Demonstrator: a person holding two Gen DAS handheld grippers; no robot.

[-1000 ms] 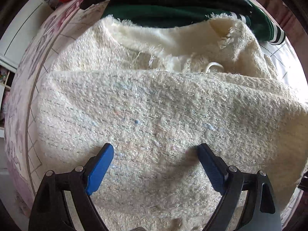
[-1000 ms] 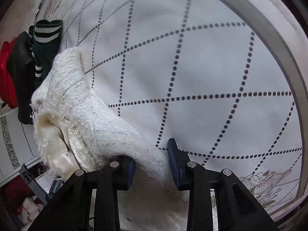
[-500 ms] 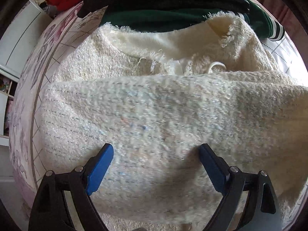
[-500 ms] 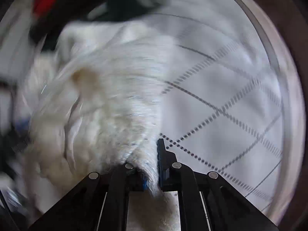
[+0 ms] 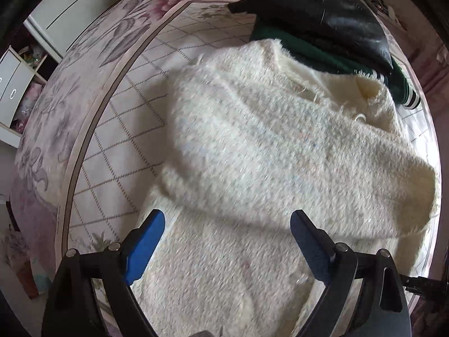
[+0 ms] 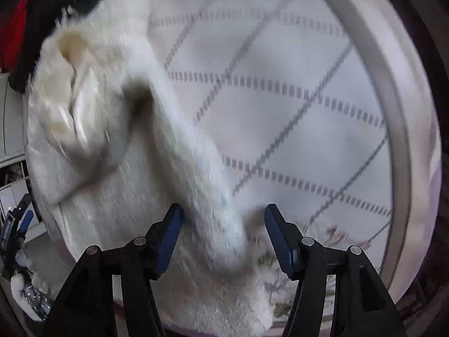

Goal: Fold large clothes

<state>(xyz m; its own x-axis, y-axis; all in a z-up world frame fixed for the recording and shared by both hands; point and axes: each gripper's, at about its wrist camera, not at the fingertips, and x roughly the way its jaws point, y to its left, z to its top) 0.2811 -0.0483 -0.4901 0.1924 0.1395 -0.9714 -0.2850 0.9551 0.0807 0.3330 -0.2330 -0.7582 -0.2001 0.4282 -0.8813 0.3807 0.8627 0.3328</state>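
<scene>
- Where the cream fuzzy jacket [image 5: 280, 151] lay, it filled the centre and right of the left wrist frame, one part doubled over itself on the quilted bedspread [image 5: 134, 129].
- Both the left gripper [image 5: 227, 241] and the right gripper [image 6: 223, 236] stood spread, pinching nothing; a sleeve ran between the right one's blue pads [image 6: 171, 236].
- At upper right, a black leather garment [image 5: 322, 19] sat on a green striped garment [image 5: 398, 84], touching the jacket's collar edge.
- A white cabinet [image 5: 14, 90] stood at far left.

Folded sweater [image 5: 280, 154] lies on the bedspread [image 5: 126, 129] before my left gripper [image 5: 227, 241]; a jacket [image 5: 322, 16] lies behind it, atop another garment [image 5: 314, 53].
</scene>
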